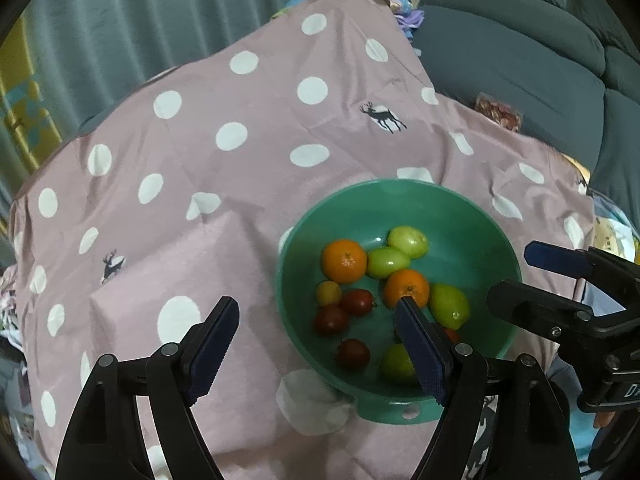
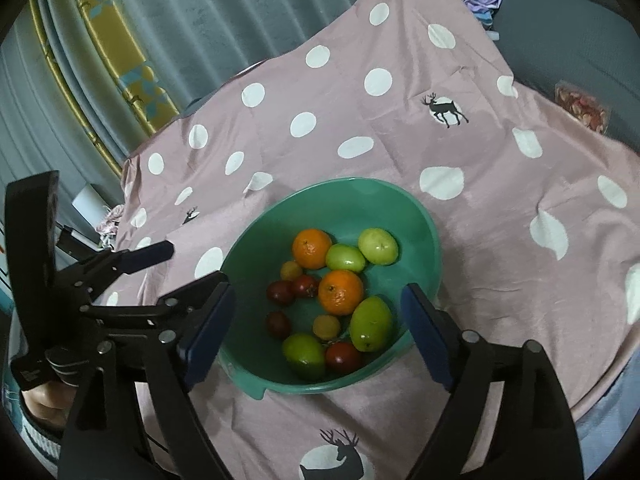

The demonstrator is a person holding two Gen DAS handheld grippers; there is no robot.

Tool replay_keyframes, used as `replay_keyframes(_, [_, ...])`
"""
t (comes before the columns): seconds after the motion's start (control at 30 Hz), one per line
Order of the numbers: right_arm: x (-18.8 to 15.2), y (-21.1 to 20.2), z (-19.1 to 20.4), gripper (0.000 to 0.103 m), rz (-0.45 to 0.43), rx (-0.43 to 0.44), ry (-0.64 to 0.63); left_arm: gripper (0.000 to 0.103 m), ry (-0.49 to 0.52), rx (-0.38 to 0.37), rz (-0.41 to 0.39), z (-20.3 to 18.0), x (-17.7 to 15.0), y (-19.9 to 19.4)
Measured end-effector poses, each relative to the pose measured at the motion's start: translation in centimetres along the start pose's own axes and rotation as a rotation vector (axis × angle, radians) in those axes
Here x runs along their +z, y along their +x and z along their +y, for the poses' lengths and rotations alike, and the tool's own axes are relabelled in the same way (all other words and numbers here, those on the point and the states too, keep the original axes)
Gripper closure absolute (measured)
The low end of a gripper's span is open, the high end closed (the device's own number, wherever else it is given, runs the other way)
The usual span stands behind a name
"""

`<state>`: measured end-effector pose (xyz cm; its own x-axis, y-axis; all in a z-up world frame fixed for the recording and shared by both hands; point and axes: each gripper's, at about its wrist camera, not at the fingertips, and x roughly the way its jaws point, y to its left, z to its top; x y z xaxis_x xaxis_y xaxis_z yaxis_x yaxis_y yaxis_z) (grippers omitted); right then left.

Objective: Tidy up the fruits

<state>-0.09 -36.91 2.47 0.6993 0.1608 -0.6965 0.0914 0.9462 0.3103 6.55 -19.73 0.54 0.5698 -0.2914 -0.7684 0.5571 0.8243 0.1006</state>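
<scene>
Here both grippers' jaws gape empty; one finger (image 1: pixel 420 348) hides fruit in the bowl (image 1: pixel 472 216).

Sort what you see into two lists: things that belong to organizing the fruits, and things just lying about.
Job: bowl, oranges, green fruits, red fruits, yellow fruits, left tongs, right tongs, both open and empty.

Lying about: spotted cloth, sofa, curtain, packet.
</scene>
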Motion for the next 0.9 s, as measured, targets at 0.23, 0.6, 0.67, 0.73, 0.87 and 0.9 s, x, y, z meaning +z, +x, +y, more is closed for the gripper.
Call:
replay_keyframes(0.23, [-0.1,-0.9,0.6,0.012,-0.008,-0.043,-0.033,0.007,-0.023,0.023,-0.038,0.8,-0.3,-1.5])
replay_keyframes(0.6, [-0.3,-2.7,2.2,0.005,-0.036,-0.101,-0.136,0.004,-0.034,0.024,-0.091,1.0,-0.2,-4.0])
replay_keyframes(0.67, [-0.3,-3.1,2.5,0.004,-0.044,-0.109,-0.155,0.003,-0.035,0.029,-0.098,0.9,-0.2,-4.4])
replay_keyframes(0.73, [-0.3,-3.5,2.9,0.004,-0.053,-0.115,-0.177,0.003,-0.031,0.033,-0.105,0.9,-0.2,-4.7])
replay_keyframes(0.87, [-0.4,-4.0,3.3,0.003,-0.063,-0.118,-0.200,0.001,-0.039,0.003,-0.099,0.9,-0.3,-5.0])
replay_keyframes(0.9, [-0.4,-4.0,3.4,0.003,-0.064,-0.121,-0.202,0.001,-0.045,0.002,-0.098,0.9,-0.3,-5.0])
